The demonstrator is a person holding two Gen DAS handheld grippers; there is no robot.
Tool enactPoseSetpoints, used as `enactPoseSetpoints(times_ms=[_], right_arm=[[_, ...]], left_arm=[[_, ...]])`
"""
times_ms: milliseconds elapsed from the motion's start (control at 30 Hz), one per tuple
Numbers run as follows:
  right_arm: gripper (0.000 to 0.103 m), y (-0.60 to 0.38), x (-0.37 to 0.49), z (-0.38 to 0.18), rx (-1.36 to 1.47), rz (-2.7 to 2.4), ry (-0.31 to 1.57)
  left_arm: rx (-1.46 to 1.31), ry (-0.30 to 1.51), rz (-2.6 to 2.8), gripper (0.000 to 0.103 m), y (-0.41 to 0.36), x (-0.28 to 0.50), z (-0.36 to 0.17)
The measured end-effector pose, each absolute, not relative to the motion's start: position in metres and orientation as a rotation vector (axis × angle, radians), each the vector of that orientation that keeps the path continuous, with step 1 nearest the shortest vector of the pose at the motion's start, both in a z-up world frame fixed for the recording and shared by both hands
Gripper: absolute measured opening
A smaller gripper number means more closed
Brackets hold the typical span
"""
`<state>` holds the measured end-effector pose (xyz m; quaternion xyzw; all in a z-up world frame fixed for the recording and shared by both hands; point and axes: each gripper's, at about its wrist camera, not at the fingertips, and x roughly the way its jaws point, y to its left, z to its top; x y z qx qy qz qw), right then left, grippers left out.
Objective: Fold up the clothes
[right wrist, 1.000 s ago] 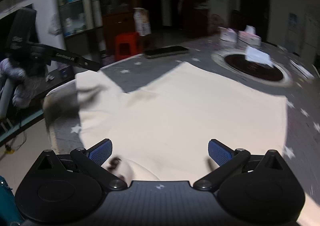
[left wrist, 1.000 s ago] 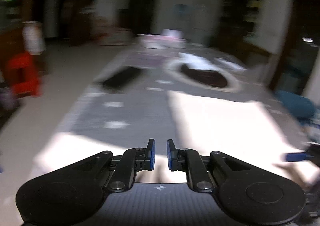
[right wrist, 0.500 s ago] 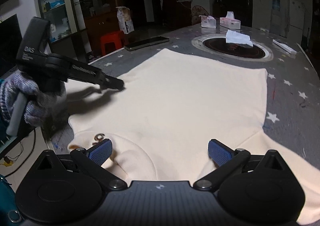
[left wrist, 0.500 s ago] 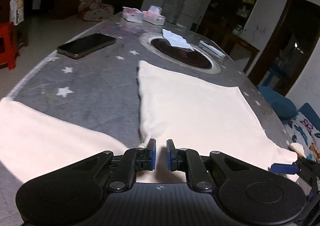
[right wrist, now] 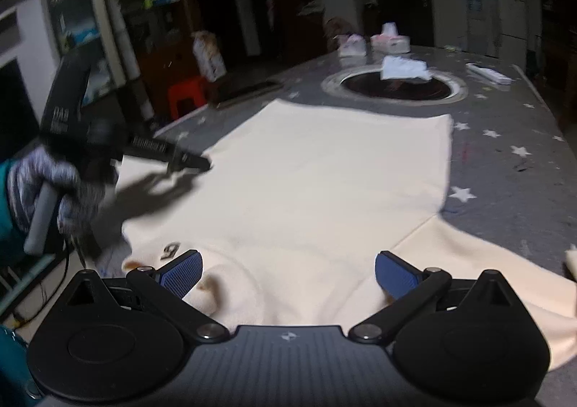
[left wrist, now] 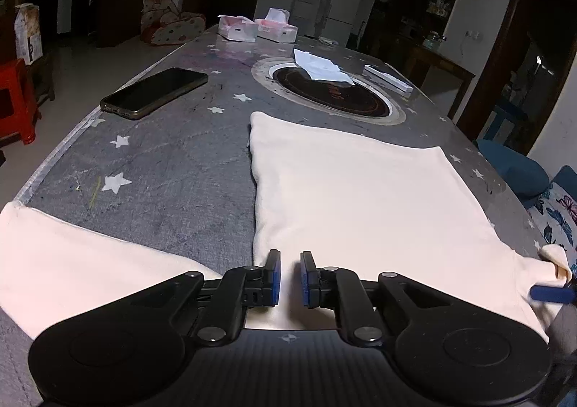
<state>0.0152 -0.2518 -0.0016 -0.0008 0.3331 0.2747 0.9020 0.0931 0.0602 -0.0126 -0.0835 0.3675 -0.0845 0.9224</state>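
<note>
A cream long-sleeved shirt [left wrist: 353, 190] lies flat on the grey star-patterned table [left wrist: 173, 169], collar toward me. Its left sleeve [left wrist: 72, 262] spreads out to the left. My left gripper [left wrist: 288, 275] sits low at the armpit where sleeve meets body, its jaws a narrow gap apart, with no cloth visibly between them. My right gripper [right wrist: 286, 268] is wide open above the collar end of the shirt [right wrist: 324, 183]. The left gripper [right wrist: 202, 164] also shows in the right wrist view, tips down on the shirt's left edge.
A black phone [left wrist: 155, 91] lies at the table's left edge. A round inset hob [left wrist: 328, 93] with a white tissue [left wrist: 321, 66] sits beyond the shirt. Two tissue boxes [left wrist: 258, 28] stand at the far end. A red stool [left wrist: 14, 104] stands left of the table.
Both grippers have come slightly forward over the shirt. The left gripper stays at the armpit with its narrow gap unchanged. The right gripper stays wide open.
</note>
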Motion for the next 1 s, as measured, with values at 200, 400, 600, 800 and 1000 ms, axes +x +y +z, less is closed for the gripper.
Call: enactPoseSetpoints(times_ms=[200, 400, 600, 800, 1000], right_arm=[[0.103, -0.295, 0.022, -0.001, 0.084, 0.391, 0.68], [0.103, -0.34, 0.031, -0.01, 0.164, 0.221, 0.698], [0.103, -0.361, 0.012, -0.012, 0.186, 0.056, 0.667], [0.103, -0.369, -0.005, -0.012, 0.102, -0.115, 0.639], [0.103, -0.38, 0.0, -0.007, 0.105, -0.129, 0.612]], left_arm=[[-0.163, 0.754, -0.177, 0.013, 0.059, 0.095, -0.013], [-0.158, 0.752, -0.179, 0.013, 0.059, 0.095, -0.014], [-0.14, 0.748, -0.18, 0.013, 0.057, 0.094, -0.015], [-0.132, 0.75, -0.184, 0.013, 0.057, 0.096, -0.015], [-0.125, 0.75, -0.181, 0.013, 0.056, 0.095, -0.014]])
